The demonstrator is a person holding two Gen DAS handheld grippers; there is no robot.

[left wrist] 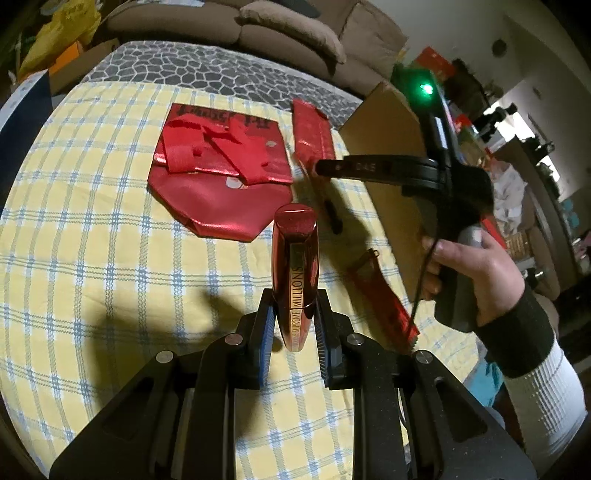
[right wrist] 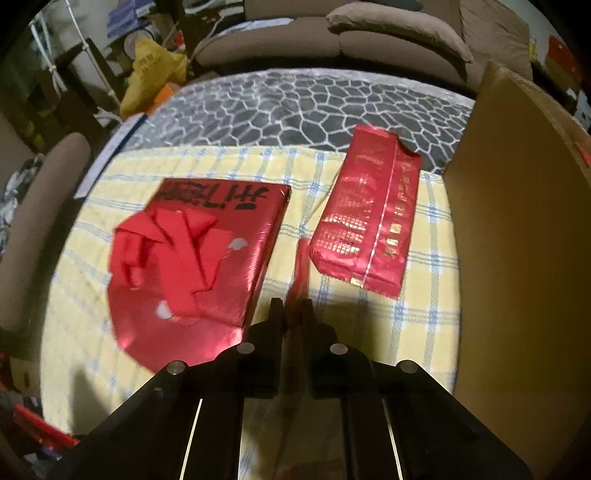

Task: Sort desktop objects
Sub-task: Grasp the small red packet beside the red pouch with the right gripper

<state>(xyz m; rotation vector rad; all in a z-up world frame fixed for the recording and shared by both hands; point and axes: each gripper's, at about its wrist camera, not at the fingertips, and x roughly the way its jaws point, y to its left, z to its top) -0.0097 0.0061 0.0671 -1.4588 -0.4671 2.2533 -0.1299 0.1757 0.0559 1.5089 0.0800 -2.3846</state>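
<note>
Left tool [left wrist: 293, 321] grips mascara tube [left wrist: 295, 258] — red bag [left wrist: 218, 177] flat.

**Where Things Sit on the Table**

A checked cloth [left wrist: 110, 258] covers the near part of the table [left wrist: 207, 74]. On the cloth, toward the far edge, lies a folded bag [right wrist: 192, 254] with its handles on top. Just to its right lies a flat packet [right wrist: 369, 218], whose far end reaches past the cloth. A thin strip [right wrist: 301, 266] lies between them. A cardboard box [right wrist: 517, 258] stands along the right edge of the table. Near the box, closer to the front edge, lies a long flat wrapper [left wrist: 384, 295]. A sofa [right wrist: 369, 33] stands behind the table. A tube [left wrist: 297, 273] is held above the middle of the cloth.
</note>
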